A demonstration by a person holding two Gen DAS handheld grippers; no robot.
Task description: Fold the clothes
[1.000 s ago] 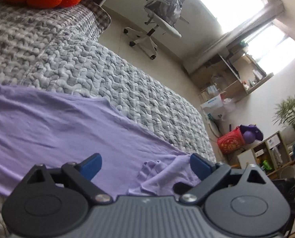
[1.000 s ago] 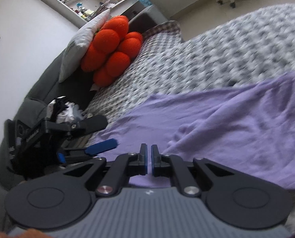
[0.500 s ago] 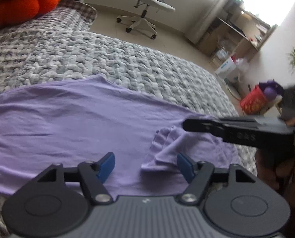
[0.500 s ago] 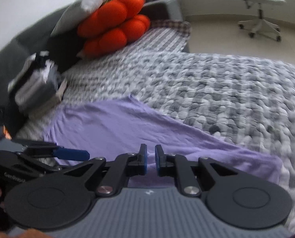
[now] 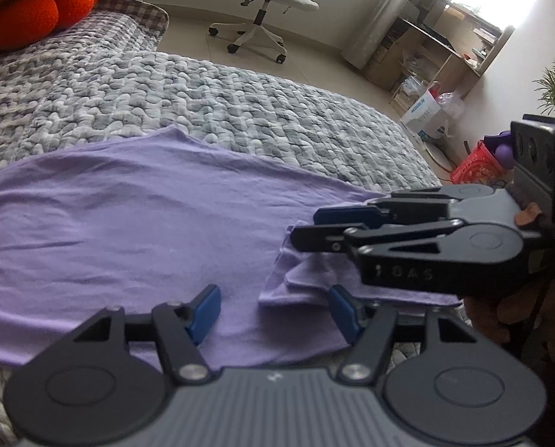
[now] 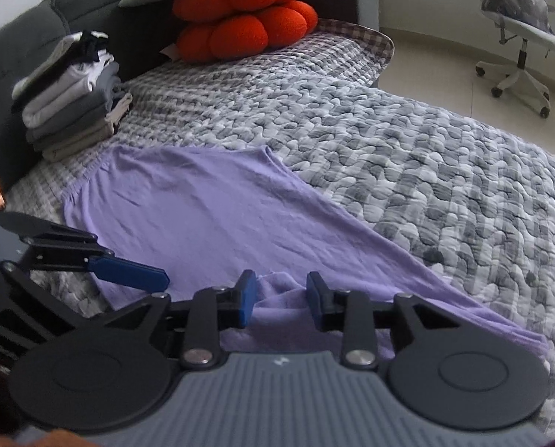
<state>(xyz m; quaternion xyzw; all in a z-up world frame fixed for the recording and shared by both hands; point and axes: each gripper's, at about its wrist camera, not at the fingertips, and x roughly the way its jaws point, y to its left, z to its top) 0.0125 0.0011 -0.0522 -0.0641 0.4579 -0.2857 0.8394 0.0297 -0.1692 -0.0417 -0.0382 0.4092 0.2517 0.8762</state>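
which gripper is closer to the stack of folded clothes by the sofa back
Left. In the right wrist view the left gripper reaches in on the stack's side of the purple garment, below the stack of folded clothes. The right gripper, jaws opening, sits farther along the garment's near edge.

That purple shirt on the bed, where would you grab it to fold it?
Take the purple shirt by the bunched, doubled-over edge nearest the grippers, coming in low from the near side. That raised fold gives fingers something to pinch; the rest lies flat on the quilt.
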